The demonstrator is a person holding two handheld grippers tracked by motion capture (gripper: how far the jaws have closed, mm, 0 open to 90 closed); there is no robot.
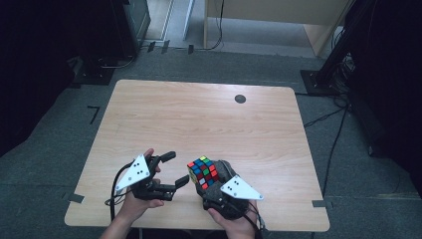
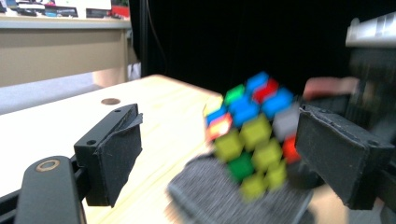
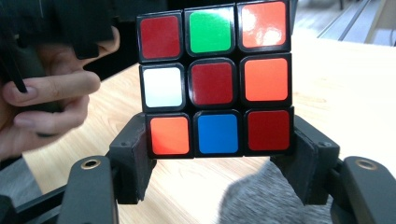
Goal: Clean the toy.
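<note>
Grey carpet surrounds a pale wooden table, with a small dark disc toward its 1 o'clock corner. Near the 6 o'clock edge, the right gripper pinches a scrambled puzzle cube by its bottom layer, lifting it just above the wood. At the cube's 9 o'clock, the left gripper has its jaws spread with nothing between them, the nearer fingertip just beside the cube.
</note>
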